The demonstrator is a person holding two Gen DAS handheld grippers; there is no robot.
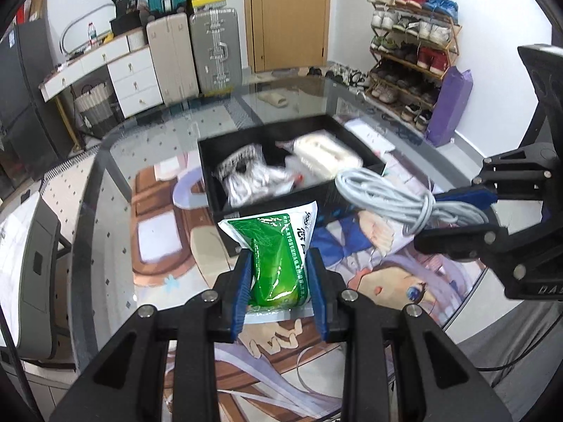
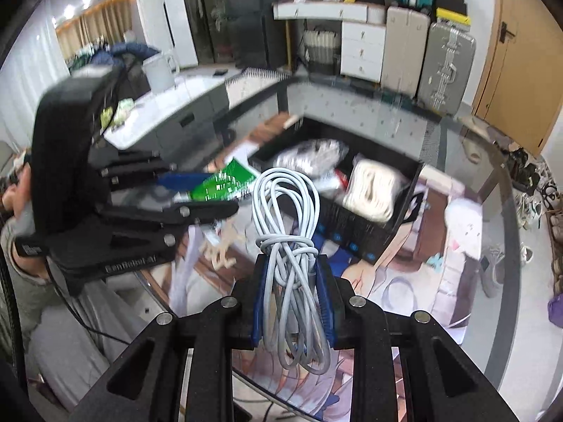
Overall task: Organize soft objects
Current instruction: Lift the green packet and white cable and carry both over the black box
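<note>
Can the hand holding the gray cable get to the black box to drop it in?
Probably yes. The right gripper holds the gray cable, and the black box sits open-topped just ahead with nothing in between.

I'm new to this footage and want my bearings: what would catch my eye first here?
Each gripper is shut on something: the left gripper clamps a green and white packet, and the right gripper pinches a coiled grey cable. Beyond them a black box sits on the glass table, already holding pale bagged soft items.
</note>
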